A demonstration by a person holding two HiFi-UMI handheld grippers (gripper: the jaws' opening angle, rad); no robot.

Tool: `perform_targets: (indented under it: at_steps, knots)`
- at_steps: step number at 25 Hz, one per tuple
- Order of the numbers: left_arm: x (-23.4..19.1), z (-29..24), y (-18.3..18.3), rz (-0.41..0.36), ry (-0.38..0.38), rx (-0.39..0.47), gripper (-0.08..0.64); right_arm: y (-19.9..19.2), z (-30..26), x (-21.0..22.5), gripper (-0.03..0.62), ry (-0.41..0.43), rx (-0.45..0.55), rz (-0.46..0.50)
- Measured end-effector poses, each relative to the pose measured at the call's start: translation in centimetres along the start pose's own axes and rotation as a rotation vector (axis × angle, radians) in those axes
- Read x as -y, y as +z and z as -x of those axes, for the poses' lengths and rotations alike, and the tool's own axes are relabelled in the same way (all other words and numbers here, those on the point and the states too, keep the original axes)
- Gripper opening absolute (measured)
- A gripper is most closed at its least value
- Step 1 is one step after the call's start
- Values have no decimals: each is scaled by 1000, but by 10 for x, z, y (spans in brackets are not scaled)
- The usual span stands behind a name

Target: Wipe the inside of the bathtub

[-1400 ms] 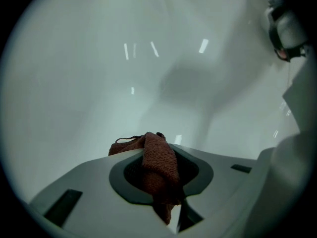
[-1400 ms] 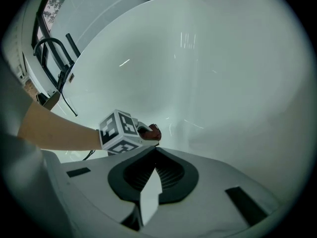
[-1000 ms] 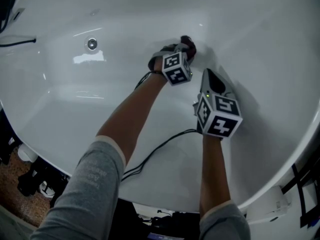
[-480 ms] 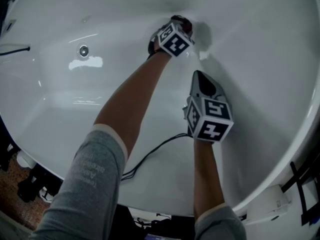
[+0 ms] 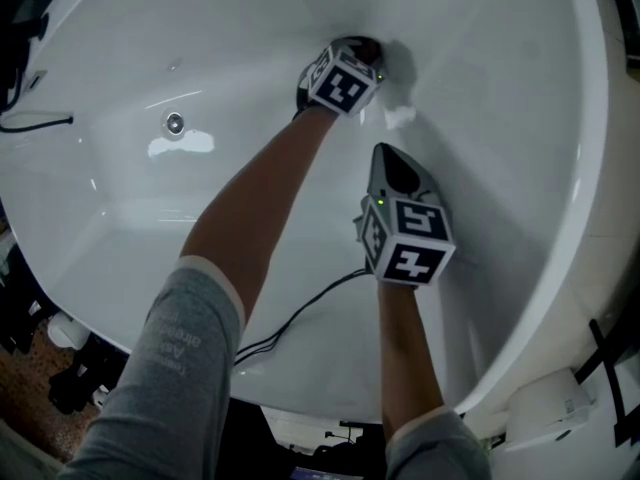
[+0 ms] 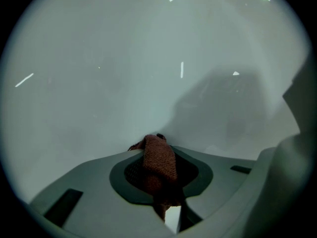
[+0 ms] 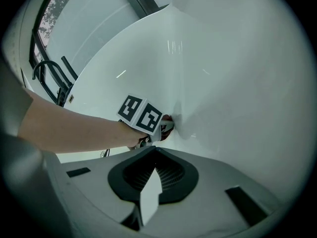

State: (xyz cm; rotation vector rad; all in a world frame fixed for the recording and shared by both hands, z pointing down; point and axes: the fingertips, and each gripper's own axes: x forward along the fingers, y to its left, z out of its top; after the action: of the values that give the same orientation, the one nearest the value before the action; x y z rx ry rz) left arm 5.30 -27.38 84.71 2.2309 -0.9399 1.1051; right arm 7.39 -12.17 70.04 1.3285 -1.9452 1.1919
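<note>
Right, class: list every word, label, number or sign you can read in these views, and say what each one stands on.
Grey sleeve: pale print, too blurred to read.
Left marker cube and right marker cube: black-and-white square codes only, no letters or numbers.
Bathtub: no lettering shows.
So no text here can be quoted.
</note>
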Motion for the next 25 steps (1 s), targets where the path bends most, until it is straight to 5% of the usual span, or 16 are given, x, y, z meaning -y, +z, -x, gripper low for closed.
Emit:
perform_targets:
  at_steps: [25]
  knots:
    - [54, 147, 211, -59, -76, 326, 83, 102, 129, -26, 6, -18, 153, 2]
